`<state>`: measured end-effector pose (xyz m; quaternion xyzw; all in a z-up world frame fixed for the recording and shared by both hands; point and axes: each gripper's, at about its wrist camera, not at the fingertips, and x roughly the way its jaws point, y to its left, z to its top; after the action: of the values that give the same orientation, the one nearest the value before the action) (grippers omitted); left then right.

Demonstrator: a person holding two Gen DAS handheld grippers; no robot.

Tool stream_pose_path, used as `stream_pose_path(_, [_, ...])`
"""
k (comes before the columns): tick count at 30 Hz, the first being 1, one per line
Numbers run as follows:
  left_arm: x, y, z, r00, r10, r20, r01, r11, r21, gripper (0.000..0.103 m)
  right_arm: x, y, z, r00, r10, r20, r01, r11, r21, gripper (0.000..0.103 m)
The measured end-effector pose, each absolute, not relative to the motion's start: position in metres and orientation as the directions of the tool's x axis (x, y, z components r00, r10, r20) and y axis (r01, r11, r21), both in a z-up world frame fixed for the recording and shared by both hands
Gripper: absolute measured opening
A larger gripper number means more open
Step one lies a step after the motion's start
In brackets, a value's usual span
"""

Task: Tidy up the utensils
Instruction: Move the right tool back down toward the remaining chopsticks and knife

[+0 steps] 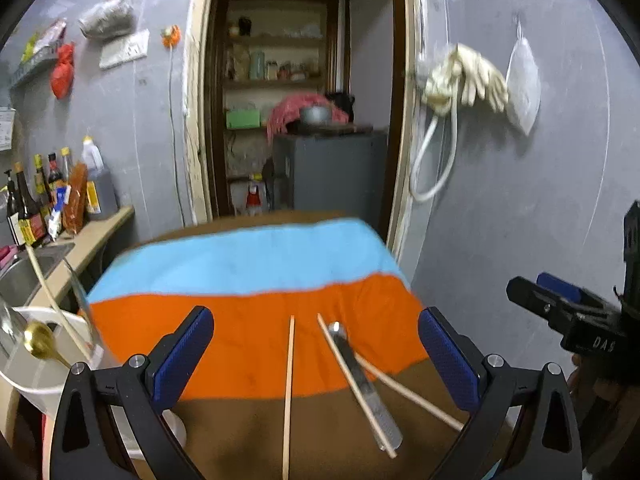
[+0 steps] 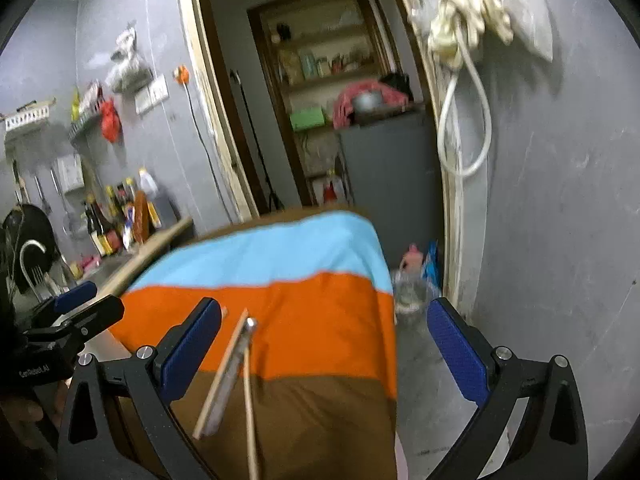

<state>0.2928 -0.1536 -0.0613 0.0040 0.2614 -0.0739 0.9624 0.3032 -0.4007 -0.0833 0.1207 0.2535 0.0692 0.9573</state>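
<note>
Three wooden chopsticks lie on the striped cloth: one (image 1: 288,392) alone at the left, one (image 1: 352,380) beside a flat metal utensil (image 1: 364,384), and one (image 1: 408,392) angled to the right. In the right wrist view the metal utensil (image 2: 232,380) lies between two chopsticks (image 2: 250,408). My left gripper (image 1: 316,348) is open and empty, above the utensils. My right gripper (image 2: 324,344) is open and empty, over the cloth's right edge; it also shows in the left wrist view (image 1: 560,304). A gold spoon (image 1: 40,344) sits in a glass container at left.
The table wears a blue, orange and brown cloth (image 1: 256,264). A white bowl (image 1: 36,372) and a sink (image 1: 24,276) are at left, with sauce bottles (image 1: 40,204) on the counter. A doorway (image 1: 304,92) is behind. A glass jar (image 2: 410,294) stands on the floor at right.
</note>
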Motion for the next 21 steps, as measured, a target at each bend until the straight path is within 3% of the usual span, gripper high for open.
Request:
stream_pose_path(7, [0.315,-0.147,-0.093,0.778,-0.091,-0.622,0.095,0.995,-0.028,0.101,0.323,-0.394,-0.126,0.779,0.271,-0.566,-0.114,0.948,0.296,0.101])
stream_pose_path(11, [0.33,-0.142,-0.108,0.737,-0.086,-0.671,0.076,0.996,-0.044,0.089,0.334,-0.379,-0.14,0.736,0.323,-0.595,-0.17,0.939,0.299,0.1])
stream_pose_path(17, [0.349,-0.136,-0.13,0.664,-0.094,-0.742,0.055,0.996,-0.077,0.061,0.347,-0.342,-0.158,0.657,0.37,-0.657,-0.265,0.929,0.258,0.082])
stream_pose_path(21, [0.359,-0.135,-0.139,0.621,-0.111,-0.776,0.058,0.994,-0.096,0.043,0.355,-0.322,-0.165,0.609,0.378,-0.698,-0.316,0.922,0.224,0.06])
